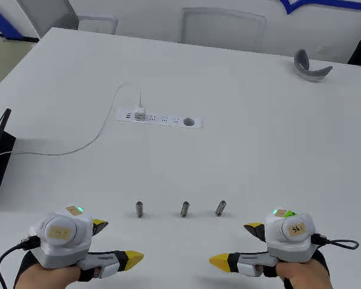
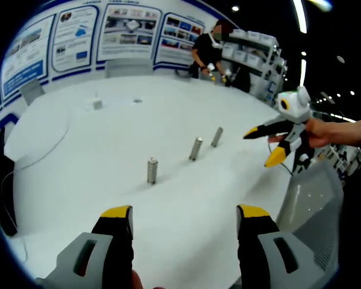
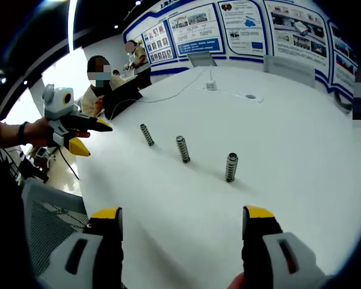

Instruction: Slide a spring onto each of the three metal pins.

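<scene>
The white desk (image 1: 240, 90) spans the head view. The left tool (image 1: 119, 242) and right tool (image 1: 233, 244) sit at its bottom corners, both gaping wide and empty. At lower centre 3 pins (image 1: 185, 209) stand in a row, each already wearing a spring (image 3: 182, 149), so nothing looks left to do. The tags (image 1: 296, 229) on the tools (handwritten) are too small to read.

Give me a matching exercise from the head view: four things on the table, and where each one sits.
Things:
1. power strip
2. grey curved piece
3. black screen
4. three springs

Places:
A. left edge of the table
B. in a row, nearest the person
C. far right corner
D. middle, far side

Pairs: 1-D, 2-C, 3-A, 4-B
</scene>
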